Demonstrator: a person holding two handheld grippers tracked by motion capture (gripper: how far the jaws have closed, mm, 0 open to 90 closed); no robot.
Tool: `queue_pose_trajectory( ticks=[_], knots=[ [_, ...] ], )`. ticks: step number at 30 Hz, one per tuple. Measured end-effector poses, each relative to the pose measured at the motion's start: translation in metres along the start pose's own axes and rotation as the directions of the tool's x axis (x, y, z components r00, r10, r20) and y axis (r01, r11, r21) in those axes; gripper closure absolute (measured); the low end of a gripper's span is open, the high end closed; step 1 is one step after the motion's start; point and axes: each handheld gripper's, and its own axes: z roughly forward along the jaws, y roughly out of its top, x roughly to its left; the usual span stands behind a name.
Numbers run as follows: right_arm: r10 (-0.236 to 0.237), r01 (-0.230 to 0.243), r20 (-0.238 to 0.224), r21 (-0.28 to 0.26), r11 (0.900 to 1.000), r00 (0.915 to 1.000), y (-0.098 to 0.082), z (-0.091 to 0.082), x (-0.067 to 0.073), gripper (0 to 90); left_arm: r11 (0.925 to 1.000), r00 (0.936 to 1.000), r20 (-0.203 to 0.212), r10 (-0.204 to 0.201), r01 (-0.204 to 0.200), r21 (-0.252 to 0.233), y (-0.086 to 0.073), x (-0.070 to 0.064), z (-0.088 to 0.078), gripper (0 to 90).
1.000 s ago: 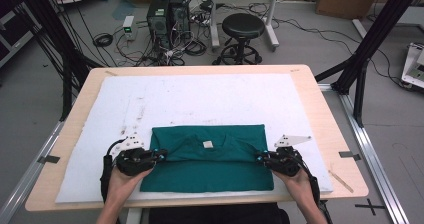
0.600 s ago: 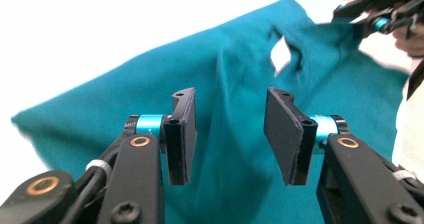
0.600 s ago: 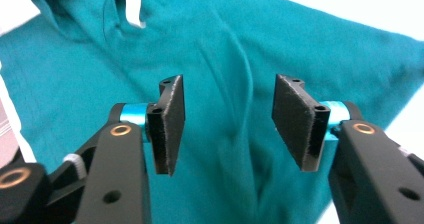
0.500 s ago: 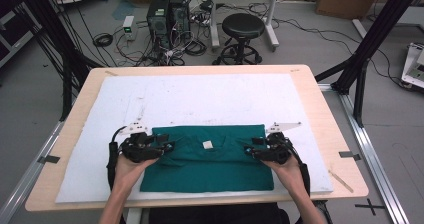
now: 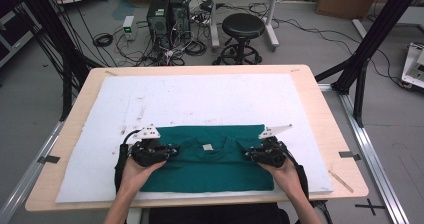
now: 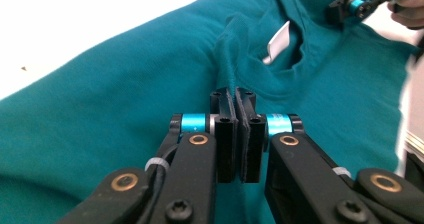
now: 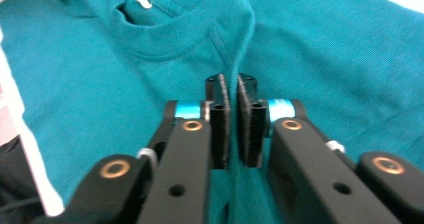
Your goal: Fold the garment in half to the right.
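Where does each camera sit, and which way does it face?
High view: above the person's side, looking forward and down at the table, shirt, both hands and grippers.
Left gripper view: on the left gripper, shut on a shirt fold, facing the collar.
Right gripper view: on the right gripper, likewise.
All share the shirt.

Your high view is evenly lit from overhead, soft, with barely any shadow on the white padded counter [image 5: 210, 99]. Both gripper views blow out the white to glare; the teal cotton shirt [image 7: 320, 49] blurs far off, and the edges smear.
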Motion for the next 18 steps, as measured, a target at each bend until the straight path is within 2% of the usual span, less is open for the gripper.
queue_pose_trajectory(
  ticks=[4, 8, 13, 18],
  knots=[
    [0.001, -0.002, -0.035, -0.022, 1.000, 0.9994, -0.016, -0.007, 0.005, 88.1, 0.9998, 0.9998, -0.001, 0.018, -0.018, -0.005, -0.010, -0.008, -0.011, 88.0],
    [-0.008, 0.007, -0.038, -0.033, 0.999, 0.9993, -0.025, -0.015, 0.013, 88.0, 0.9994, 0.9994, 0.014, 0.030, -0.030, -0.018, -0.020, -0.016, -0.017, 88.0],
    [-0.021, 0.021, -0.040, -0.006, 1.000, 0.9990, -0.035, -0.016, 0.020, 87.5, 0.9989, 0.9988, 0.010, 0.048, -0.048, -0.002, -0.033, -0.026, -0.018, 88.0],
    [-0.009, 0.009, -0.036, 0.007, 1.000, 0.9993, -0.044, -0.013, 0.022, 86.4, 0.9990, 0.9992, 0.023, 0.034, -0.034, 0.029, -0.044, -0.028, -0.017, 87.8]
  ],
)
